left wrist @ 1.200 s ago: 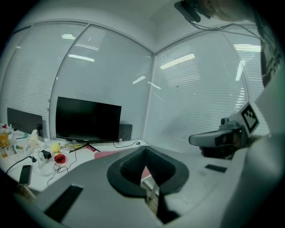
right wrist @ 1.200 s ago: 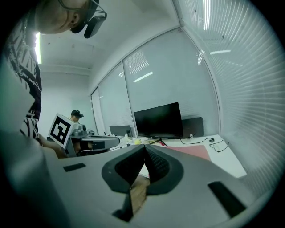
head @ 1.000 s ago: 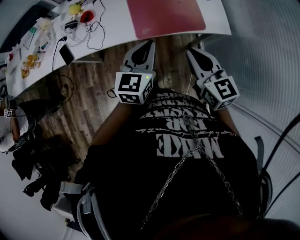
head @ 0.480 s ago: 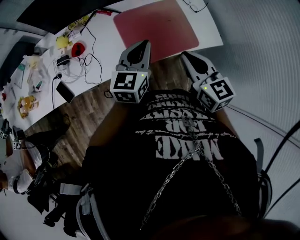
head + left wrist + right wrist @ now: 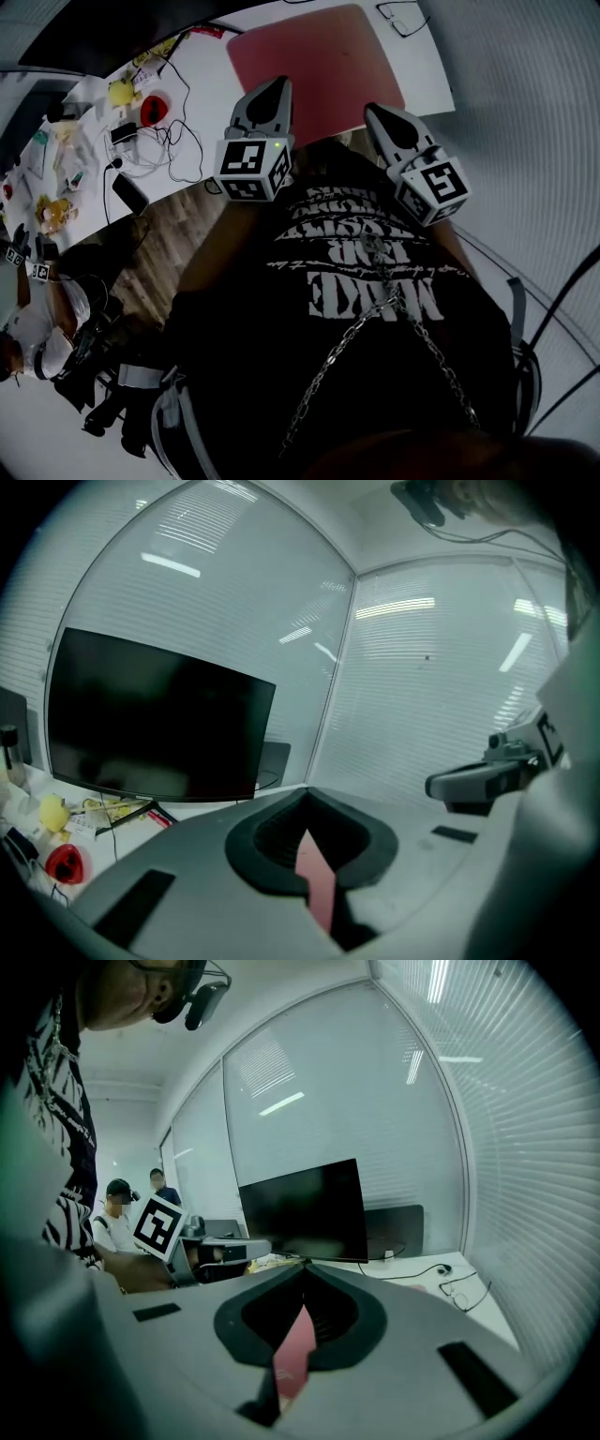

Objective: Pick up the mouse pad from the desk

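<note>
The mouse pad (image 5: 319,52) is a large dull-red rectangle lying flat on the white desk (image 5: 202,84), at the top of the head view. My left gripper (image 5: 278,82) is shut and empty, its tip over the pad's near left part. Shut and empty too, my right gripper (image 5: 371,108) hangs over the pad's near right edge. Whether either tip touches the pad I cannot tell. In the left gripper view a strip of the pad (image 5: 317,878) shows below the closed left gripper (image 5: 305,794). The right gripper view has the pad (image 5: 293,1349) below the right gripper (image 5: 302,1274).
A dark monitor (image 5: 159,724) stands at the back of the desk. Glasses (image 5: 403,17) lie right of the pad. Left of it are cables (image 5: 178,131), a red object (image 5: 155,101) and a phone (image 5: 129,192). A glass wall with blinds (image 5: 525,84) closes the right side. A seated person (image 5: 37,328) is at far left.
Both grippers have moved forward from over the wooden floor to over the desk. The pad has come nearer and now lies under both tips. The jaws have stayed shut.
</note>
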Demonstrator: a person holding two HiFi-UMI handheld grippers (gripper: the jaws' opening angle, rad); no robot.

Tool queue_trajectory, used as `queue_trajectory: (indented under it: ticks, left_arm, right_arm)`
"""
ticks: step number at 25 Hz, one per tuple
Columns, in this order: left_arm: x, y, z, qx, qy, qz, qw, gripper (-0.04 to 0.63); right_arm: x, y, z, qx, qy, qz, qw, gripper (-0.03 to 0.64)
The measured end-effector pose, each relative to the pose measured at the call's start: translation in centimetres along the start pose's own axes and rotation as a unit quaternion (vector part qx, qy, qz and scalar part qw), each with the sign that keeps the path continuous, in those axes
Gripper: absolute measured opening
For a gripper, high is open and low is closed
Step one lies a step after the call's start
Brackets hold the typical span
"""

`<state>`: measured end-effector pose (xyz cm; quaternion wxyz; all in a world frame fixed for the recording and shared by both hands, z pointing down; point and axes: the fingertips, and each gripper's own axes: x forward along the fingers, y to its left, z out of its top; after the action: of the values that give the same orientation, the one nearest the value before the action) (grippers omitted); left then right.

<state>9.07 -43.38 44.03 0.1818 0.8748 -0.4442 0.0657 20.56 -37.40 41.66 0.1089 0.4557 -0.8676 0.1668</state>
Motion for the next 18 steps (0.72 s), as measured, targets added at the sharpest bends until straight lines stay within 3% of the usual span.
queue_trajectory:
  ticks: [7,11,18]
  left_arm:
    - [4.4,1.8,2.5,-0.009,-0.006,0.095,0.9954,0.006]
    - [6.4,2.6,2.9,-0.028,-0.002,0.138,0.99,0.006]
    - [6.7,5.3,-0.3,-0.062,0.027,0.206,0.9763,0.006]
  right_arm:
    - [5.8,-6.2,4.8,-0.018,-0.008,0.098,0.995,0.0]
    - [7.7,-8.7,5.2,-0.019,0.011,0.141,0.99,0.0]
    - [9.9,-12.8,3.1,-0.004,0.06,0.157,0.986,0.0]
